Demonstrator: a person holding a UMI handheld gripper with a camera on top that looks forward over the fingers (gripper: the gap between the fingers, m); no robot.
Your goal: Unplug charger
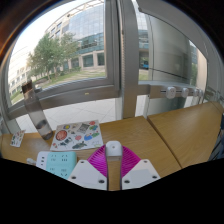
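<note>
The gripper [111,166] is hovering low over a wooden table [165,130] set against a large window [70,45], its two white fingers [88,175] reaching forward with the pink pads [100,160] facing each other. Between the fingertips, a small white block with a rounded top is sitting — most likely the charger [113,149] — and the fingers appear to be closing on it from either side. Whether both pads are actually pressing it, or a sliver of gap is remaining, cannot be told from this view.

The charger is standing right at the front of the fingers, near the seam where two tabletops are meeting. It is looking compact, pale and smooth, roughly box-shaped; no cable or socket is showing clearly, so what it is plugged into is staying hidden beneath or behind it. Judging by the task, the fingers are flanking its sides so that a straight pull can draw it out of its outlet.

Just to the left, a colourful sheet printed with round pictures [76,135] is lying flat on the table, and a pale blue card [55,162] is lying nearer the left finger — both beside the charger, not touching it. Beyond the glass, a building and trees are showing.
</note>
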